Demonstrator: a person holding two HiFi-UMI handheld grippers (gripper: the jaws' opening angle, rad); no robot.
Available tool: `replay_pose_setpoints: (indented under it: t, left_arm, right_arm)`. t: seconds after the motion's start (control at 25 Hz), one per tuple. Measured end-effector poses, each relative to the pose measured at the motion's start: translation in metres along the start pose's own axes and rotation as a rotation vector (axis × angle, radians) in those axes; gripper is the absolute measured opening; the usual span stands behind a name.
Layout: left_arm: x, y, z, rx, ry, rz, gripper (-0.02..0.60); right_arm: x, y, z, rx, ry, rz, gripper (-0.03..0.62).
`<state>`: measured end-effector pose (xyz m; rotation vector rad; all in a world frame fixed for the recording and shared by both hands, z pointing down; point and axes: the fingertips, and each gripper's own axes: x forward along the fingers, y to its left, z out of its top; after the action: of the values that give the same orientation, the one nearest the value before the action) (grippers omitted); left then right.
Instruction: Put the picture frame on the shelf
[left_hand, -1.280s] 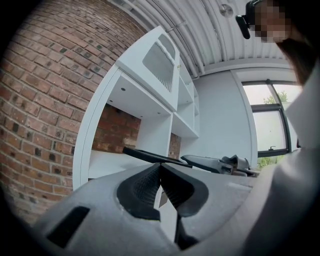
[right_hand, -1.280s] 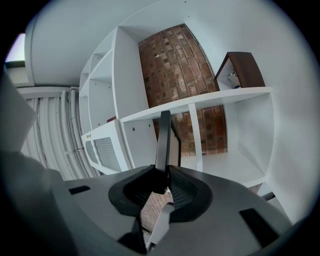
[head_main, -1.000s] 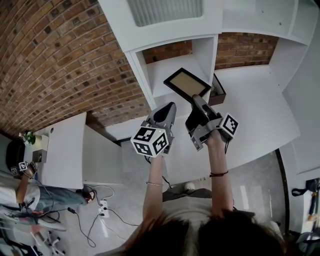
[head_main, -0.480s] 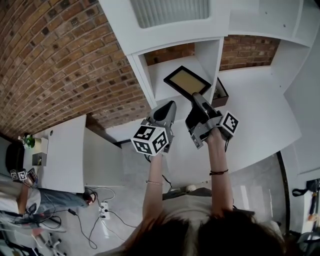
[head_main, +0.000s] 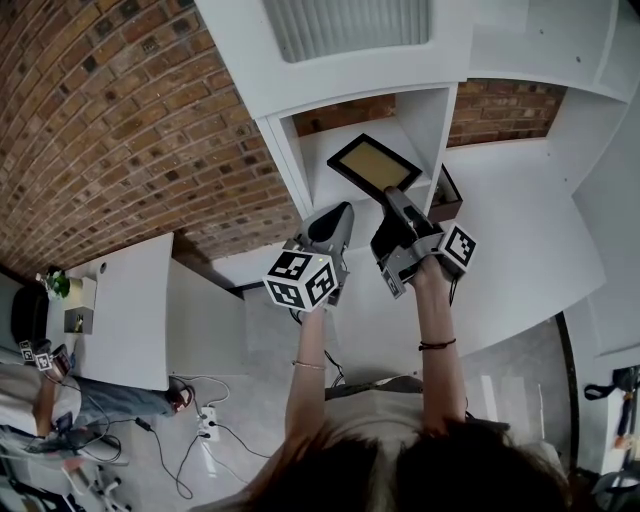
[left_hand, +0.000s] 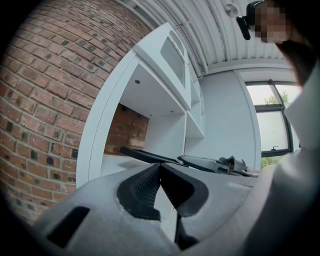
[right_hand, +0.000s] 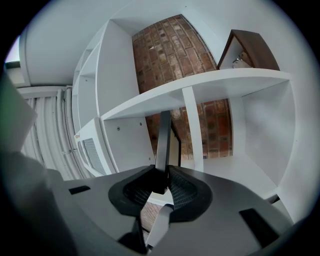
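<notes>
The picture frame (head_main: 374, 165) is black with a tan panel and is held flat in front of a compartment of the white shelf unit (head_main: 284, 158). My right gripper (head_main: 393, 200) is shut on its near corner. In the right gripper view the frame (right_hand: 163, 140) stands edge-on, pinched between the pads of the right gripper (right_hand: 161, 176). My left gripper (head_main: 341, 213) hovers just left of the frame. Its jaws meet with nothing between them in the left gripper view, where the left gripper (left_hand: 160, 168) sits below the frame's thin edge (left_hand: 148, 155).
A brown open box (head_main: 446, 194) sits on the shelf board right of the compartment's divider (head_main: 438, 130). A brick wall (head_main: 110, 120) runs on the left. A white table (head_main: 130, 305) stands below it, and a seated person (head_main: 50, 400) and floor cables (head_main: 190, 430) lie at the lower left.
Both grippers and the frame have edged closer to the shelf compartment. The right grip on the frame has not changed, and the left gripper stays shut.
</notes>
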<state>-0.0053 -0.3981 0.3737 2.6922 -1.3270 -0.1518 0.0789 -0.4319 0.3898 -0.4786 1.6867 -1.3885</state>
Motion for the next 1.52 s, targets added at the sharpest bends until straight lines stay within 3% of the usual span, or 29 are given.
replay_pose_setpoints:
  t: [1.52]
  left_arm:
    - [0.008, 0.025, -0.011, -0.02, 0.013, 0.017, 0.011]
  right_arm:
    - [0.018, -0.035, 0.003, 0.032, 0.013, -0.057, 0.075]
